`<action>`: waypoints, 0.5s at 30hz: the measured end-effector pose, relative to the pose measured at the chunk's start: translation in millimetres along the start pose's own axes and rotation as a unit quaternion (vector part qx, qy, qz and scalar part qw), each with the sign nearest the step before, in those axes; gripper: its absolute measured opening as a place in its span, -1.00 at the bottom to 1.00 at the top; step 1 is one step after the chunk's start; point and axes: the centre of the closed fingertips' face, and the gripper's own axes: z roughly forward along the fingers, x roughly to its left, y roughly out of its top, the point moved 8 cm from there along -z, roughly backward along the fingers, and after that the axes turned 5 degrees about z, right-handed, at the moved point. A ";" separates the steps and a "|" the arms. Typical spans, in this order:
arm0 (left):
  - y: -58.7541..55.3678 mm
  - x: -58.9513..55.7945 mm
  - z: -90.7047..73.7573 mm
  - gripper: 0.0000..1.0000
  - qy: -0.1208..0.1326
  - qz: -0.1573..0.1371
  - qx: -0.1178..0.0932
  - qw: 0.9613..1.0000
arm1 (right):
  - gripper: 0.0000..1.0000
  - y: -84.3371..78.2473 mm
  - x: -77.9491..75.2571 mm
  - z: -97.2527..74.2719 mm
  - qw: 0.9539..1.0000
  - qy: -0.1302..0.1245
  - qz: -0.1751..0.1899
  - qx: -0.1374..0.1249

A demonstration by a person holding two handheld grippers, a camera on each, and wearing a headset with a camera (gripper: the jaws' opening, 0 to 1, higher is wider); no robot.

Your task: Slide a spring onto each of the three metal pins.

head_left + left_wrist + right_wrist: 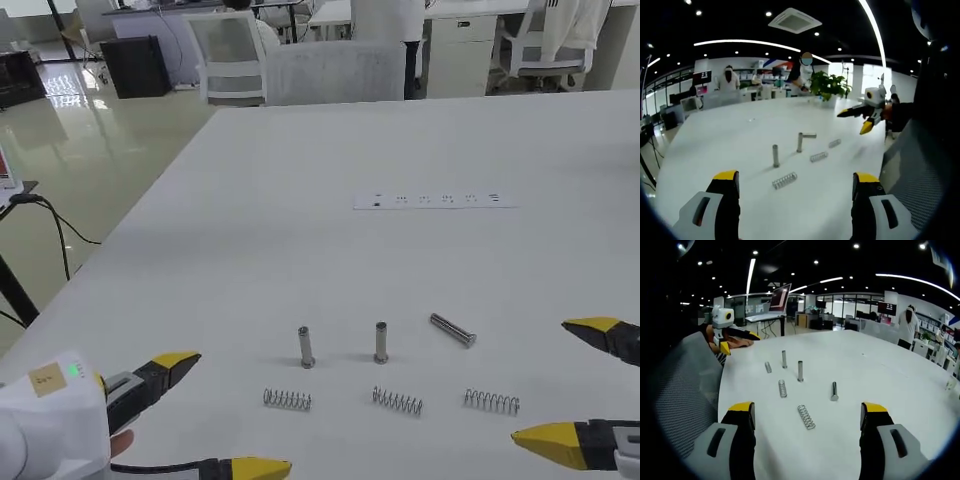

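Two metal pins [306,347] [381,342] stand upright on the white table [300,200]. A third pin [453,329] lies on its side to their right. In front of them three springs [287,400] [397,402] [491,402] lie in a row. My left gripper [225,415] is open at the near left, empty, short of the left spring [785,180]. At the near right my right gripper [550,382] is open and empty too, just right of the right spring [806,416]. Its own view shows the lying pin [834,391] beyond that spring.
A flat white strip with sockets [435,200] is set into the table further back. White chairs [320,72] stand past the far edge. A potted plant [829,85] sits at one end of the table. A mesh chair [685,385] is close behind the near edge.
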 end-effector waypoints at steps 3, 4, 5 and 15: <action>-0.2 0.9 -0.3 0.81 0.002 -0.001 0.001 1.000 | 0.73 -0.8 -1.0 1.0 1.000 0.002 0.001 0.000; -0.2 0.9 -0.4 0.81 0.002 -0.001 0.001 1.000 | 0.73 -0.8 -1.1 1.2 1.000 0.002 0.001 0.001; 0.0 1.4 -0.4 0.81 0.003 -0.001 0.001 1.000 | 0.73 -0.9 -1.5 1.6 1.000 0.002 0.000 0.001; -0.2 3.1 -0.3 0.81 0.007 -0.003 0.003 1.000 | 0.72 -1.2 -2.5 4.6 1.000 0.007 0.003 0.003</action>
